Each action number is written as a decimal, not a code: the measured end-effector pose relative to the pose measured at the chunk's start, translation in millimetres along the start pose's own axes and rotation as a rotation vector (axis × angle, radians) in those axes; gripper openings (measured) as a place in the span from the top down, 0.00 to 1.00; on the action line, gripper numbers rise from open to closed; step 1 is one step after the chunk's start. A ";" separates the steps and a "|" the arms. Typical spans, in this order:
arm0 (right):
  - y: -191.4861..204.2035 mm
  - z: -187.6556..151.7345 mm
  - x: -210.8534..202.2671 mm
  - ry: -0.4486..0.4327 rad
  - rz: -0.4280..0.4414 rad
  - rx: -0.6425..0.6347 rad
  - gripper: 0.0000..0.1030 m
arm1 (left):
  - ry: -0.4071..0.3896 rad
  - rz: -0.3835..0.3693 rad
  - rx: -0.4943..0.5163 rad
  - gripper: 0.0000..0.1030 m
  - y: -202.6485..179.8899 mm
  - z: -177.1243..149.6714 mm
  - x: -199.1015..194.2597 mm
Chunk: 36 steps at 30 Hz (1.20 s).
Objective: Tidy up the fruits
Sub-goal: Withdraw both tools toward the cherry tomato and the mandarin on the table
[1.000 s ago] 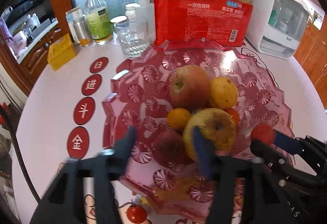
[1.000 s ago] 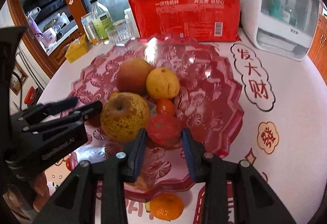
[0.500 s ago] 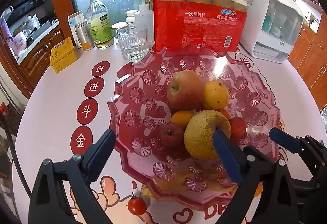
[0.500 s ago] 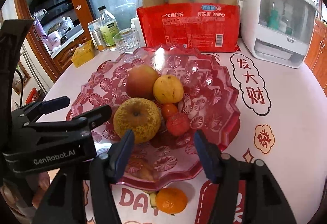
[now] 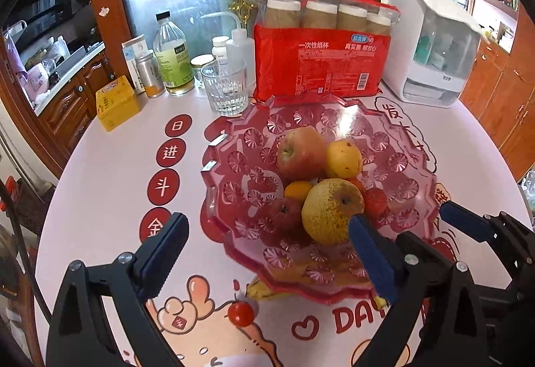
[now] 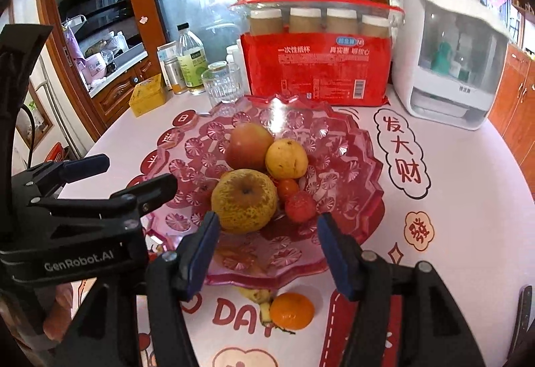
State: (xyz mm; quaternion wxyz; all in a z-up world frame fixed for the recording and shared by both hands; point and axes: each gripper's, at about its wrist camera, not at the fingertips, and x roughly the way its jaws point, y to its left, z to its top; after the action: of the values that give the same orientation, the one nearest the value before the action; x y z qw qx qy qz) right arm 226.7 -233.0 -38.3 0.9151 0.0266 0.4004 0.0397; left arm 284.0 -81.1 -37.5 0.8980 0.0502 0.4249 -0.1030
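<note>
A pink glass fruit bowl [image 5: 240, 163] [image 6: 361, 179] holds a yellow pear [image 5: 329, 211] [image 6: 244, 199], a red apple [image 5: 301, 153] [image 6: 249, 146], a yellow fruit [image 5: 344, 158] [image 6: 286, 158], a small orange [image 5: 297, 191], a dark red fruit [image 5: 284, 213] and a small red fruit [image 5: 376, 199] [image 6: 299, 206]. On the table in front lie a cherry tomato [image 5: 240, 313], a tangerine [image 6: 291, 310] and a banana [image 5: 264, 291] partly under the bowl. My left gripper [image 5: 267, 253] is open and empty before the bowl. My right gripper [image 6: 267, 250] is open and empty.
Behind the bowl stand a red pack of paper cups [image 5: 321, 66], a drinking glass [image 5: 224, 91], bottles [image 5: 172, 57], a yellow box [image 5: 115, 101] and a white appliance [image 5: 431, 49]. The table edge curves off at left and right.
Both grippers opened and drew back from the bowl. The right one let go of the small red fruit, which now lies in the bowl; the left one left the dark red fruit there.
</note>
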 end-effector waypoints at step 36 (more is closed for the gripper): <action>-15.8 -34.2 -67.9 -0.004 -0.054 -0.013 0.41 | -0.007 0.009 -0.019 0.04 54.4 -76.1 -48.6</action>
State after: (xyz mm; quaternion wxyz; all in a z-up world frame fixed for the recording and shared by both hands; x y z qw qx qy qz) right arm 156.4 -254.5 -13.2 0.9168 0.0099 0.3988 0.0174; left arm 209.0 -7.7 -48.0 0.9004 0.0433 0.4224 -0.0949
